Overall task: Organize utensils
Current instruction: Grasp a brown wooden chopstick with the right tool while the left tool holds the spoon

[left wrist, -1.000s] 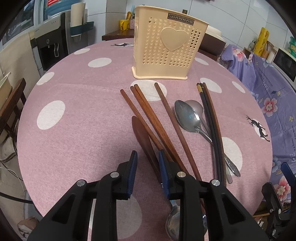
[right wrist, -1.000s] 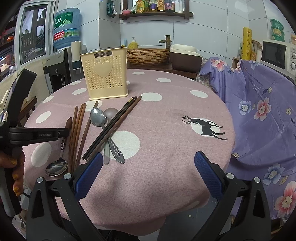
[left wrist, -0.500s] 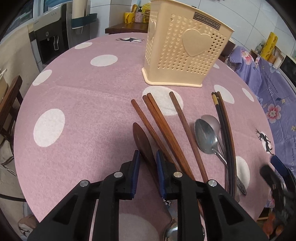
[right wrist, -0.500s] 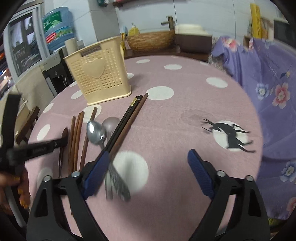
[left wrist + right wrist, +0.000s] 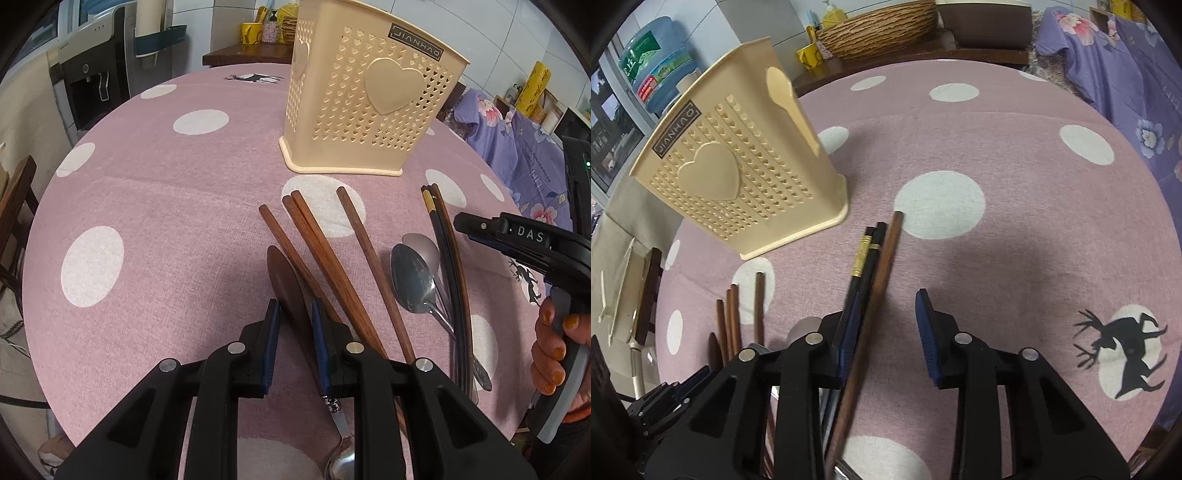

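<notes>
Far left, only spotted pink counter. Next along, left claw clenched on the wooden handle of a spoon, pads snug to either side; narrowed a little over the last second and crept forward along the handle. Spoon not yet lifted, by the look of it: handle flat on the cloth, steel bowl poking out beneath the claw body.

Just right of it, four brown chopsticks fanned out, tips toward the holder, which stands upright at the back and shows nothing inside from here. Then two steel spoons, bowls overlapping, and beside them the dark chopsticks in a tight bundle.

Far right, the big change: right claw, a second ago wide open at the counter's near edge, now swung in over the dark bundle and just been closing. Not yet gripping: left pad against the black pair, a lone brown stick just inside it, right pad well clear on bare cloth. Hand squeezing the trigger visible at the edge of the left view.

Likely meaning: both pickups begun together, nothing in the holder yet, task near its start.
</notes>
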A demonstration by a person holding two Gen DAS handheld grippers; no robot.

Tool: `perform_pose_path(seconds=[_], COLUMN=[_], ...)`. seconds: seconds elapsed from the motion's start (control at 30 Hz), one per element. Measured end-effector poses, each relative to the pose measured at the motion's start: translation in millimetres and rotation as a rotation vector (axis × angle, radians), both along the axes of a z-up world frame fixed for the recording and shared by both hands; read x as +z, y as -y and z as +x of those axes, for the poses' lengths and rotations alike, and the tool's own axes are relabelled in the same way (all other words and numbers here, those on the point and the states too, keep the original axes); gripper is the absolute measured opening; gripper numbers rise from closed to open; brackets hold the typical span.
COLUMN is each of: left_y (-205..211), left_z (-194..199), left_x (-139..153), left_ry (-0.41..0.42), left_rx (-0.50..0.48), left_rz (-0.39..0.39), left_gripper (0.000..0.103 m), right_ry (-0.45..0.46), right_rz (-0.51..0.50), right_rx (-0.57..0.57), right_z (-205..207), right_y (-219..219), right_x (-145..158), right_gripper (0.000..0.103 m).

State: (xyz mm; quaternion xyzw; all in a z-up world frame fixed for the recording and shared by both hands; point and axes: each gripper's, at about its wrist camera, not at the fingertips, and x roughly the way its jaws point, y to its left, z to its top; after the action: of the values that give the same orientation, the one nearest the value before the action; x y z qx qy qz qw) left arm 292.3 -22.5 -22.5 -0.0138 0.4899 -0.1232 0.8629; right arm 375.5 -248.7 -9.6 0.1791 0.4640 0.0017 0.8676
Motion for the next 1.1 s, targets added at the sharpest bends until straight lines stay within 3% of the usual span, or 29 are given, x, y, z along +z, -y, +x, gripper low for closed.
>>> perform_pose_path(seconds=[0.17,0.23,0.47,0.67,1.1], left_y=[-1.2,-1.4,-3.9,4.8,15.7], left_z=[2.1,2.9,9.1,15.7,29.4], left_x=[-0.4,-0.8,-0.9,-1.1,-0.1], left_ry=[-0.004,-0.003,-0.022,-0.018,-0.015], left_rx=[-0.011,-0.011,-0.003,0.003,-0.005], left_rz=[-0.002,-0.002,-0.016,0.028,0.116], left_gripper=[0.019,0.019,0.019,0.020,0.020], right_ry=[-0.030,-0.046,-0.069,-0.084,-0.090], right_rz=[-0.014,-0.062,-0.086,-0.164,-0.192], right_rx=[0.001,0.003,-0.006,-0.028,-0.043], right_z=[9.7,14.6,22.4,34.1,41.9], right_y=[-1.4,-5.7,-4.1,-14.5,-14.3], right_x=[-0.9,-1.5,-2.5,-3.6,-4.4], right_gripper=[0.025,0.020,0.020,0.018,0.010])
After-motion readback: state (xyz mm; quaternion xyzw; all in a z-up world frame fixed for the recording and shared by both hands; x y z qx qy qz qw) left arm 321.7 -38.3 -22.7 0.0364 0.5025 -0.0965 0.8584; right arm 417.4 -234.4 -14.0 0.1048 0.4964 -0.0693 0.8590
